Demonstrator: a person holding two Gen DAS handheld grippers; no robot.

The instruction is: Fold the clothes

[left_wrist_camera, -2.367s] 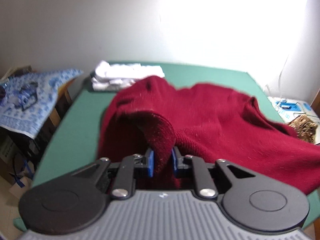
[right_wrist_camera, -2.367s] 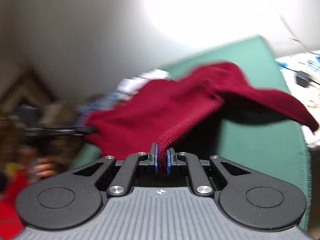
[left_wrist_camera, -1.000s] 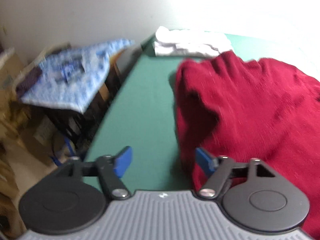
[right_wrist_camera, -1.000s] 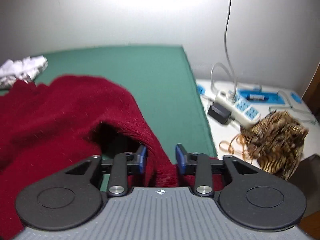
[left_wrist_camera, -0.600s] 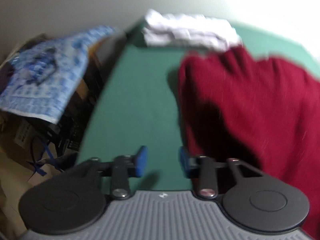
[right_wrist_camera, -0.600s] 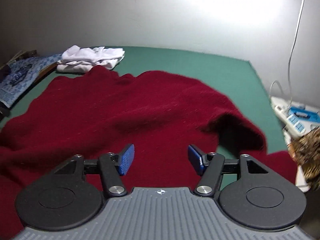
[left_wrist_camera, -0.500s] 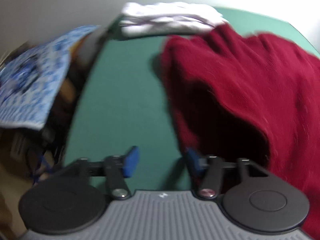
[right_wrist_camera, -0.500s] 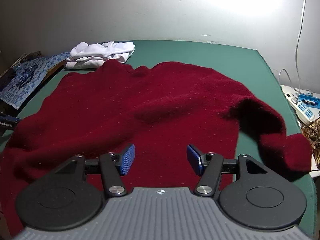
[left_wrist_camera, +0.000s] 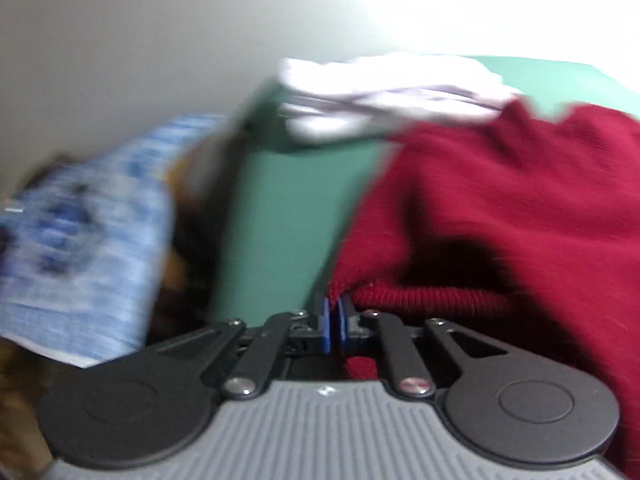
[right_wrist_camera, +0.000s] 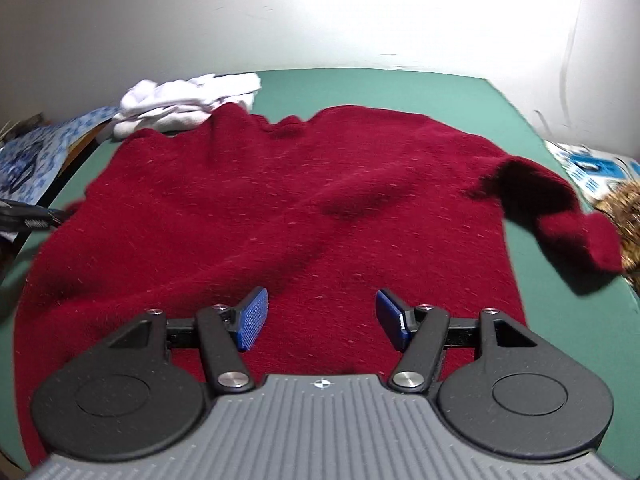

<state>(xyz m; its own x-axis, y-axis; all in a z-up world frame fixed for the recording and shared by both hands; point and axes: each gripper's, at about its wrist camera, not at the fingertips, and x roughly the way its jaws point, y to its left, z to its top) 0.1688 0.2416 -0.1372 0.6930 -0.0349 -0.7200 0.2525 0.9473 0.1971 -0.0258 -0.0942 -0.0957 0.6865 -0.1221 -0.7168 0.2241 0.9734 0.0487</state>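
A dark red knitted sweater (right_wrist_camera: 280,208) lies spread flat on the green table (right_wrist_camera: 400,88), one sleeve (right_wrist_camera: 560,212) trailing to the right edge. In the right wrist view my right gripper (right_wrist_camera: 320,316) hovers open over the sweater's near part, nothing between its blue pads. In the blurred left wrist view my left gripper (left_wrist_camera: 332,322) is shut on a corner of the sweater (left_wrist_camera: 500,200) at its left edge, by the ribbed hem. The left gripper's tip (right_wrist_camera: 36,220) also shows at the sweater's left side in the right wrist view.
A pile of white clothes (right_wrist_camera: 184,104) sits at the table's far left corner, touching the sweater's top edge. A blue patterned cloth (left_wrist_camera: 80,248) covers furniture left of the table. A power strip (right_wrist_camera: 592,168) and a brown striped item (right_wrist_camera: 624,208) lie off the right edge.
Both grippers let go of the sweater, which now lies spread on the table. The left gripper then moved to the sweater's left edge and shut on it. The right gripper stays open.
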